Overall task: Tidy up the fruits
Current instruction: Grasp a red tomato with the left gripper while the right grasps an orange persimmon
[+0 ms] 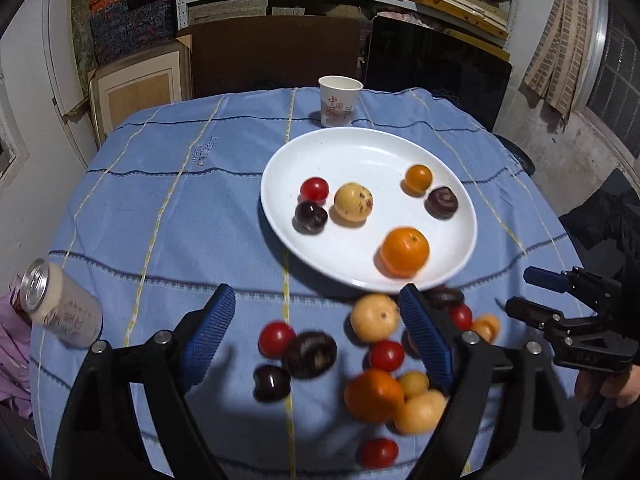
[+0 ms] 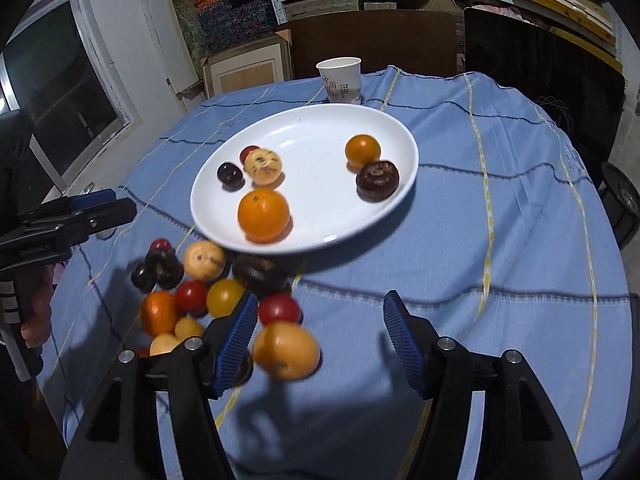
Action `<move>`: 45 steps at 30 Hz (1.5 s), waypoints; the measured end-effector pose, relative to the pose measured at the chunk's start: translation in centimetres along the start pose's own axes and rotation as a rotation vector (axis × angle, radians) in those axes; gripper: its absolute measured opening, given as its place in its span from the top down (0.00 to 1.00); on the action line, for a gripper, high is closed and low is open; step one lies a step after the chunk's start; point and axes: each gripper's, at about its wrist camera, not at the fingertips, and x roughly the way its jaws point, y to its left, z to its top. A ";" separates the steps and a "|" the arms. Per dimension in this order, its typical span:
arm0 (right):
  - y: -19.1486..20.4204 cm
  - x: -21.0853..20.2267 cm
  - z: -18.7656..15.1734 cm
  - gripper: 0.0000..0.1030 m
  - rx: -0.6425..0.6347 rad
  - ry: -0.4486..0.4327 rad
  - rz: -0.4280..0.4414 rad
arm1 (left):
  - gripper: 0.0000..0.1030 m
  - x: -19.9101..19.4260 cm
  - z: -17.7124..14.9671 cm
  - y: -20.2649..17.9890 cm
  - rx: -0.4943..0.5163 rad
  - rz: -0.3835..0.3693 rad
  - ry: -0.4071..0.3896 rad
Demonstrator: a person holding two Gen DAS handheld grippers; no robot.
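A white plate holds several fruits: a large orange, a small orange, a yellow speckled fruit, a red tomato and two dark fruits. A pile of loose fruits lies on the blue cloth in front of the plate. My left gripper is open above this pile and holds nothing. My right gripper is open and empty, with a yellow-orange fruit by its left finger.
A paper cup stands behind the plate. A drink can lies tilted at the table's left edge. Shelves, boxes and a dark panel stand behind the round table. The right gripper shows in the left wrist view.
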 end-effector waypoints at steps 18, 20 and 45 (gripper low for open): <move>2.5 -3.2 -6.8 0.14 -0.013 0.002 -0.022 | 0.17 -2.2 -10.5 -1.7 0.041 -0.039 0.067; 2.4 -3.4 -7.2 0.14 -0.008 0.003 -0.015 | 0.17 -1.7 -10.9 -2.1 0.053 -0.043 0.080; 2.8 0.4 -5.4 0.14 -0.073 0.055 -0.109 | 0.74 2.4 -11.6 -1.9 0.041 -0.101 0.138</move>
